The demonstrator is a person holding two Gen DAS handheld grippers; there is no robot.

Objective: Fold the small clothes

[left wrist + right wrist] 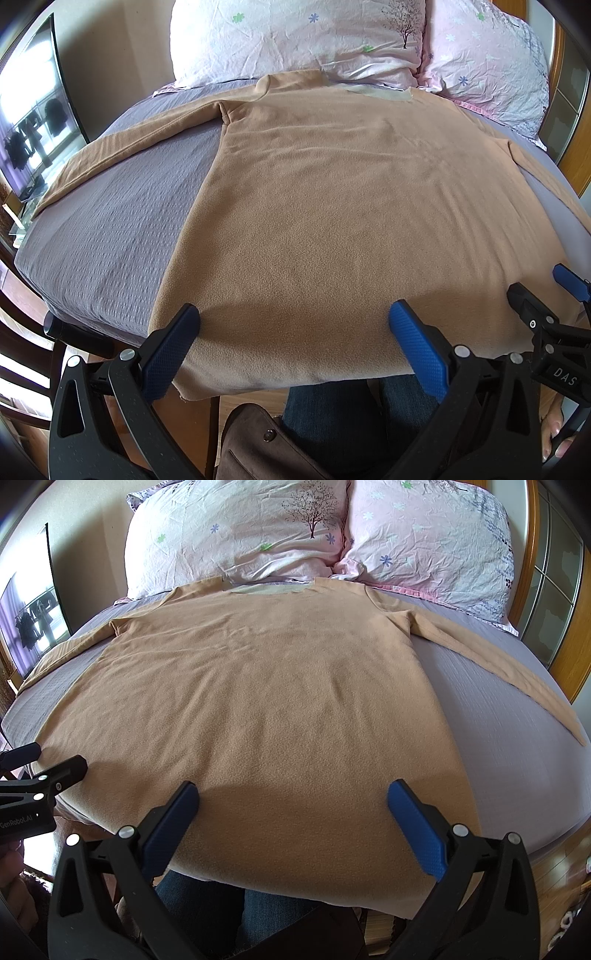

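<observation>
A tan long-sleeved fleece top (pixel 325 206) lies flat on the grey bed, collar toward the pillows, both sleeves spread out sideways; it also shows in the right wrist view (pixel 258 701). Its hem hangs over the near bed edge. My left gripper (pixel 295 325) is open, its blue pads above the hem at the left part. My right gripper (pixel 293 801) is open above the hem at the right part, and also shows at the right edge of the left wrist view (pixel 543 291). Neither holds cloth.
Grey bedsheet (pixel 110 236) covers the bed. Two floral pillows (pixel 236 535) (pixel 436 542) lie at the head. A wooden headboard and glass door (pixel 554 590) stand at the right. A dark chair (pixel 33 354) is at the left. The person's jeans-clad legs (pixel 332 417) are below the hem.
</observation>
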